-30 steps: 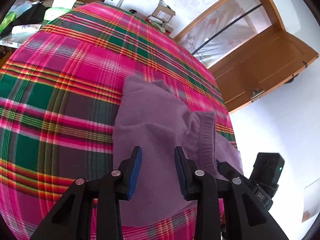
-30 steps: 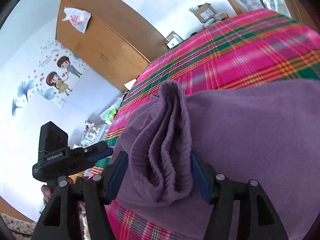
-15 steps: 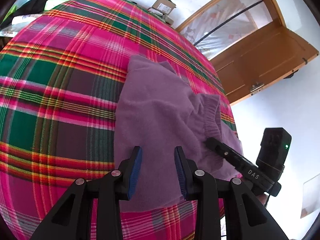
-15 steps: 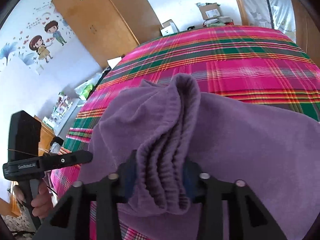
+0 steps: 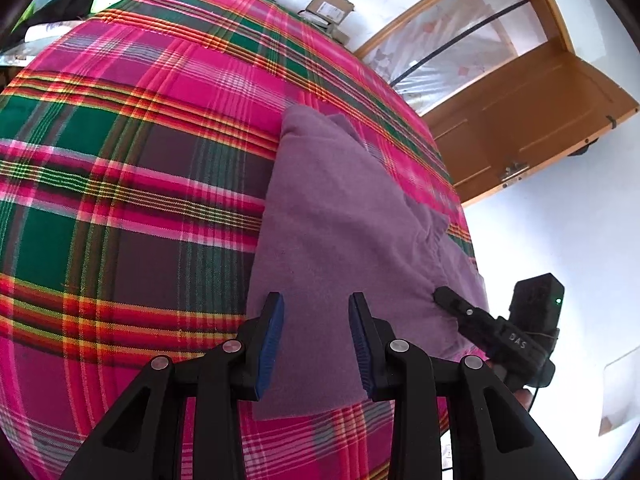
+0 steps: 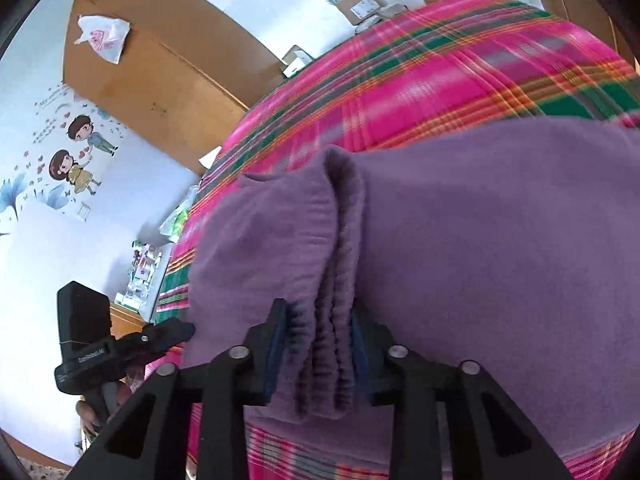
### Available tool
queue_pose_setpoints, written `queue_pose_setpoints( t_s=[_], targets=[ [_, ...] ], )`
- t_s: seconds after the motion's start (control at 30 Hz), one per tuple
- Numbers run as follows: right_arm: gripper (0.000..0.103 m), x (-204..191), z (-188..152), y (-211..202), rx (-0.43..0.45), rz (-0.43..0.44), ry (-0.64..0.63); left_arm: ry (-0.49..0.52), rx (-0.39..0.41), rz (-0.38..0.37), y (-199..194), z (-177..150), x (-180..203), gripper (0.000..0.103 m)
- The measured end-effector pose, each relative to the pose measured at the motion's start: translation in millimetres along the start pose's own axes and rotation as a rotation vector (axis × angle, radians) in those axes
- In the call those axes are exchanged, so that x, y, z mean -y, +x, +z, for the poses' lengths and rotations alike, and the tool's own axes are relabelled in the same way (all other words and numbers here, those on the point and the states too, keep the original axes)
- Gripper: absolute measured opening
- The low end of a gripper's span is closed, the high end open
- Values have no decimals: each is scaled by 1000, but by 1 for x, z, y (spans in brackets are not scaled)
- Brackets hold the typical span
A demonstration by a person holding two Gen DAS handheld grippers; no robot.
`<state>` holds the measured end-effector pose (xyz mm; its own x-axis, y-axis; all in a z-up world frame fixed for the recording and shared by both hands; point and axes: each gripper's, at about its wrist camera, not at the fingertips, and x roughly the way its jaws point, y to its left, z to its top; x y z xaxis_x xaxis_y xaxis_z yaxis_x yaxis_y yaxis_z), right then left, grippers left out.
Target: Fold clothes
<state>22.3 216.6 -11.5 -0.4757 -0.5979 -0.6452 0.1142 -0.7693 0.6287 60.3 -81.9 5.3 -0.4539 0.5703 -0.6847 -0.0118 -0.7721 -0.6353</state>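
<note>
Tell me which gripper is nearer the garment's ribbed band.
Right. The right gripper is clamped on the ribbed band; the left gripper hovers open over the garment's plain part, away from it.

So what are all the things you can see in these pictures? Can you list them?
purple garment: one, purple, lying on the bed near its edge, ribbed band bunched up
plaid blanket: one, pink, green and red, covering the bed
wooden door: one, brown, beyond the bed
wardrobe: one, brown, against the wall
plastic bag: one, white, hanging on the wardrobe
cartoon stickers: a boy and a girl, on the white wall
cardboard boxes: a few, brown, past the far side of the bed
left gripper: black with blue pads, jaws apart above the garment
right gripper: black with blue pads, jaws pinching the ribbed band
</note>
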Motion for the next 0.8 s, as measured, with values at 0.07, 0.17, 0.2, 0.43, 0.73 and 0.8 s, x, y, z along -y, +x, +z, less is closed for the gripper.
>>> queue_pose_setpoints(
  t_s=[0.07,0.17,0.2,0.43,0.73,0.8],
  targets=[
    [33,-4,3,-8,40,-34,-35,-5,-2,-1,1,2,-1,35],
    [35,-14,12,-25,117,-84,-102,-8,-2,-4,1,2,-2,35],
    [35,-17,16,-28,132,-84,-113,-10,-1,-5,2,1,-2,35],
    [35,-30,49,-5,116,-80,-155,-22,0,-3,4,-1,-2,35],
    [7,-22,57,14,92,-111,-154,-29,-6,-17,2,-1,-7,35],
    [6,-23,57,6,131,-122,-152,-29,-8,-21,2,-1,-8,35]
  ],
)
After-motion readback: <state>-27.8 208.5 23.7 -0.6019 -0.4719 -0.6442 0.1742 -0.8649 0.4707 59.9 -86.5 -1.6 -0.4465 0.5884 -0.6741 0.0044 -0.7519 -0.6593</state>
